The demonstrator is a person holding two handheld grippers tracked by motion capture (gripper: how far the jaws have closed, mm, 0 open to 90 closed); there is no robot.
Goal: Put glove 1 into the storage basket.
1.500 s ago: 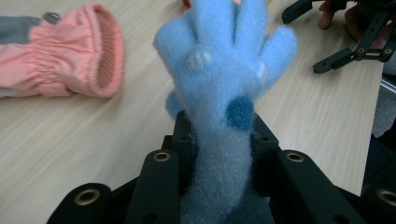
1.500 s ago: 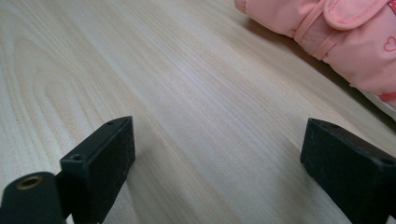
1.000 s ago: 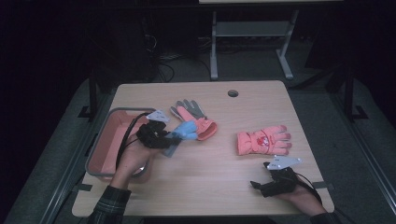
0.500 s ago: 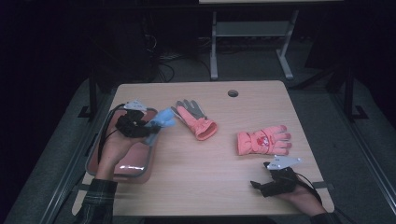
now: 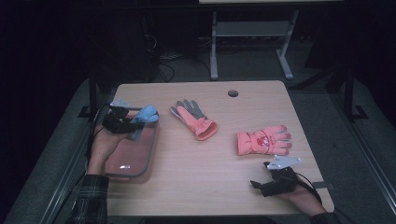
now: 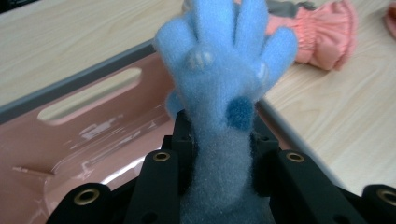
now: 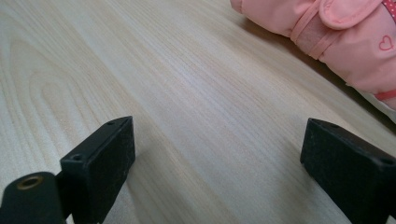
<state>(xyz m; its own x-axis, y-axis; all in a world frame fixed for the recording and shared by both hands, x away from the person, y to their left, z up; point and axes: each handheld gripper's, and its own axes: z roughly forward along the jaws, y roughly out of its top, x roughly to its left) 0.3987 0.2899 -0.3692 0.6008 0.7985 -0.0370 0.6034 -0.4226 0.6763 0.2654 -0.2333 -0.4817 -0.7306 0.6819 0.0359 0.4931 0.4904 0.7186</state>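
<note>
1. Blue fleece is what I have clamped in my left gripper [image 5: 122, 122]: a small blue glove [image 6: 224, 79], its cuff pinched between the jaws and its fingers pointing away from me.
2. I see the glove held over the far end of the pink tray [image 5: 140, 156], near the tray's grey rim on the table side.
3. The tray sits at the left edge of the table [image 5: 210, 186], with its outer side at that edge, so there is little room for me on that side.
4. To the right of the tray I have bare wood up to the pink and grey glove [image 5: 194, 119], which lies well apart from the tray.
5. A pink glove [image 5: 262, 141] lies farther right, just beyond my right gripper [image 5: 275, 179].
6. My right gripper rests low at the near right edge of the table, jaws spread wide with only wood between them.
7. Between the two grippers the near half of the table is open.
</note>
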